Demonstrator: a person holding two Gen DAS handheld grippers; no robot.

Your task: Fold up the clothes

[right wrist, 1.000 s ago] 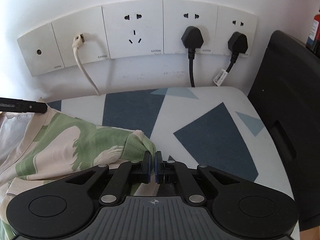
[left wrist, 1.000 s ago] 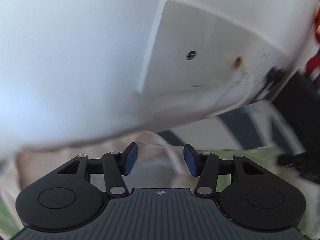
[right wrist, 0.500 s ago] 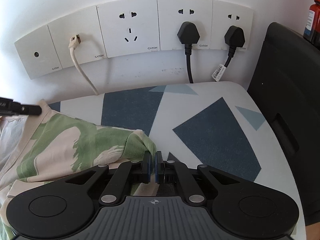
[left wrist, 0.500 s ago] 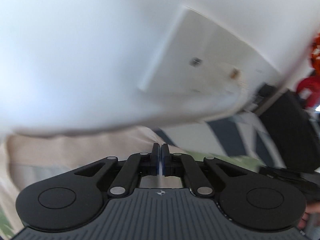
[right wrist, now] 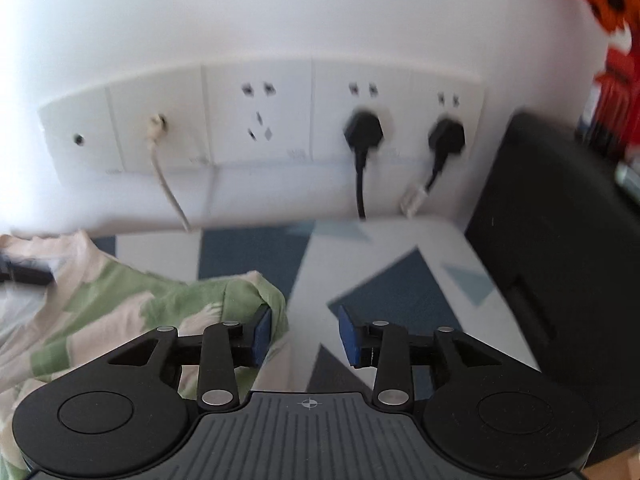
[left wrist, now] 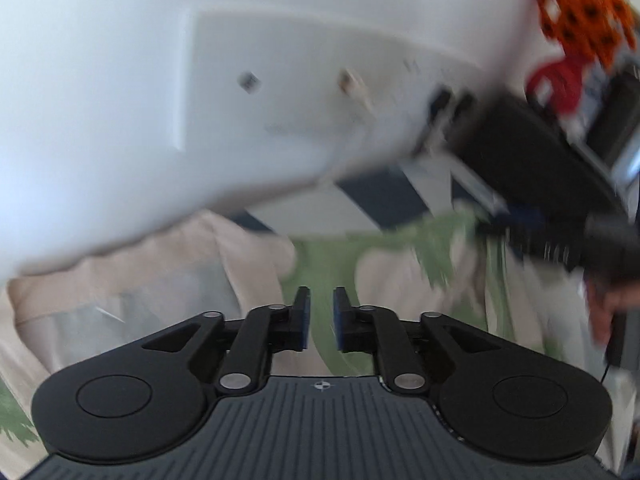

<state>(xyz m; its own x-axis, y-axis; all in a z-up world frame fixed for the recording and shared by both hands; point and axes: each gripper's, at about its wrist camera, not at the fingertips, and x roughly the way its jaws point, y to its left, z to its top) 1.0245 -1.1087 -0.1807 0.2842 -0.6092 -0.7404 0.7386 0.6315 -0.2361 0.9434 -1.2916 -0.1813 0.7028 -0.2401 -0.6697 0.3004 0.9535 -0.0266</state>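
My left cam is pretty smeared, so the orange stuff (left wrist: 580, 8) top right is unreadable. The garment (right wrist: 120, 312) runs off the right cam's left edge.

Surface (right wrist: 256, 248) – white cover with dark blue and pale blue triangle pattern, reaches back to wall under socket row. Garment (right wrist: 132, 312), green and cream print, lies crumpled on left part; its corner reaches toward middle of surface. Black box (right wrist: 560, 280) stands at right edge. In left view surface (left wrist: 344, 208) blurred; garment (left wrist: 336, 264) lies on it.
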